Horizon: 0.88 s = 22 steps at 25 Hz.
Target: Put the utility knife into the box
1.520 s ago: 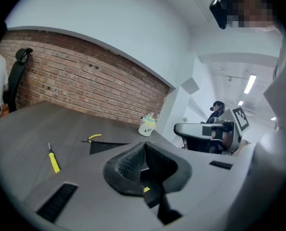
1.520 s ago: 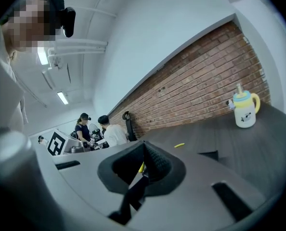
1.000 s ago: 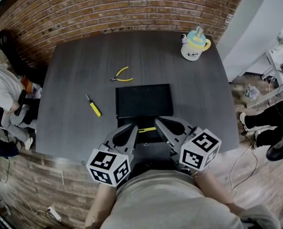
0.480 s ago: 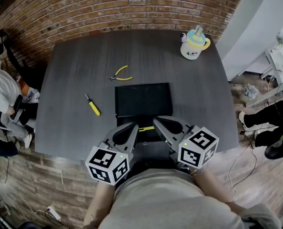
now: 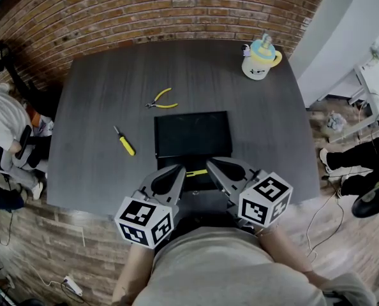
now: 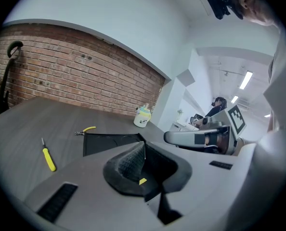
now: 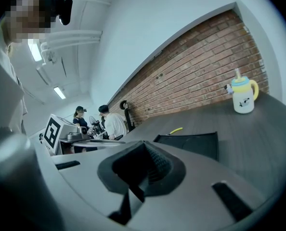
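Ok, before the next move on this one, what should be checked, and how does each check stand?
1. Box open, nothing seen inside: ok.
2. Utility knife found: ok. It lies by the box's near edge, between the two grippers.
3. Knife held: not ok. The left gripper and right gripper both have their jaws together; only a yellow sliver shows at the left seam.
4. Jaws open for a grasp: not ok.
5. Pliers, screwdriver and mug lie apart from the box: ok.
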Tool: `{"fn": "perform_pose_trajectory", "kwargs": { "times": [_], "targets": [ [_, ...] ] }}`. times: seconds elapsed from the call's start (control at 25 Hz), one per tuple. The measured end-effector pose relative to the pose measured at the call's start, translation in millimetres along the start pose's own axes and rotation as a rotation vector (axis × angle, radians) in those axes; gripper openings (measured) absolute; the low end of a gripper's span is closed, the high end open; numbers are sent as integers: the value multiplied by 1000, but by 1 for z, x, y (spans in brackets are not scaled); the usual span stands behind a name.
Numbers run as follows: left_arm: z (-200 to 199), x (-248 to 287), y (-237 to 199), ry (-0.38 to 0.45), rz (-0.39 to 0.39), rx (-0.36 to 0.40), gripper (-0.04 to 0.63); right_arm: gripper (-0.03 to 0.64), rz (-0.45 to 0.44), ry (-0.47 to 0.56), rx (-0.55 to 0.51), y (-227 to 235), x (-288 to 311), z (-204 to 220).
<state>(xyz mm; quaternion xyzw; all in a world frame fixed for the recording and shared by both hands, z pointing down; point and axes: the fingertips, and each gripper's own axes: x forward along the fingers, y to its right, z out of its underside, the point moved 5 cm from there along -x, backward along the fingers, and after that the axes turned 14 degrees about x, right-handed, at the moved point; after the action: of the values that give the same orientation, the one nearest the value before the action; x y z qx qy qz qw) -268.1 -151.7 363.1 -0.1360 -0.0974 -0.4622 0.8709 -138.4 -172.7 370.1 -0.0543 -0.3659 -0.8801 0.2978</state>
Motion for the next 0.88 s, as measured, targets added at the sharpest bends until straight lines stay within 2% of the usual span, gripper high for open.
{"fn": "perform_pose_trajectory", "kwargs": {
  "times": [0.88],
  "targets": [
    [8, 2, -3, -47, 43, 17, 26, 6, 21, -10, -1, 2, 1, 4]
  ]
}}
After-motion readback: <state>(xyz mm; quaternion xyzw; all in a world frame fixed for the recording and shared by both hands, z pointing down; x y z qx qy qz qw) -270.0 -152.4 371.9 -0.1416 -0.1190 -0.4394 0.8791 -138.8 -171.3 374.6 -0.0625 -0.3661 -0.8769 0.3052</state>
